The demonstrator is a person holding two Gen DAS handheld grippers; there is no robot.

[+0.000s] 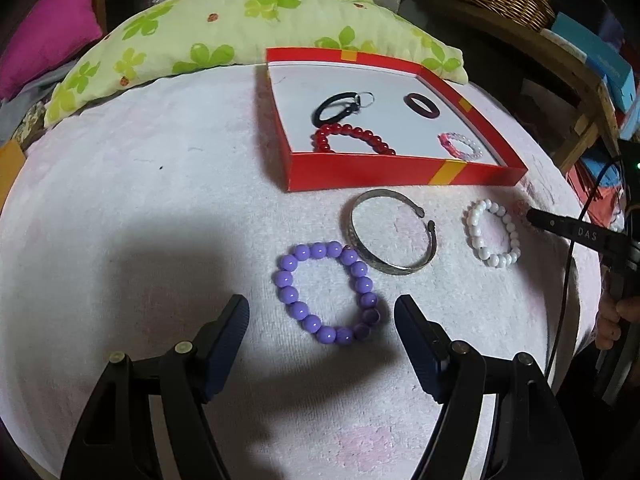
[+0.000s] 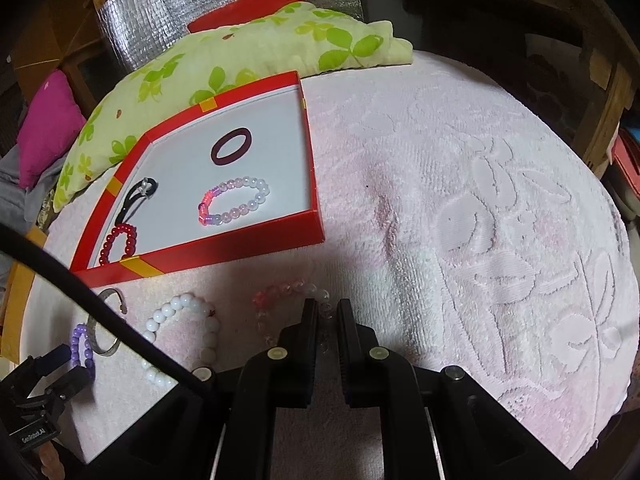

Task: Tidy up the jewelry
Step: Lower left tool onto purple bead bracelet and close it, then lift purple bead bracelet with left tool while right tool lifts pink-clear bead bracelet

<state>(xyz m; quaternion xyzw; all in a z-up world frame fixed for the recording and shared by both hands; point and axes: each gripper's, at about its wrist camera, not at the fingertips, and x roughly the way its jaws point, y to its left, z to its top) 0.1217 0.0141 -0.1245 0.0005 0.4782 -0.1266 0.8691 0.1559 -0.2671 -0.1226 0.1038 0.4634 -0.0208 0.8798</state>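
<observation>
A pale pink embossed towel covers the surface, with a green clover pillow behind the red box. The left tool stands wide open, empty, the purple bead bracelet lying between and just ahead of its tips. The right tool is nearly closed, pinching the beads of a pink-and-clear bracelet at its tips. Such elastic bead strings are probably light, floppy and slick; better to pinch across a single strand. The silver cuff looks stiff. "DAS" is readable on the right tool's finger.
</observation>
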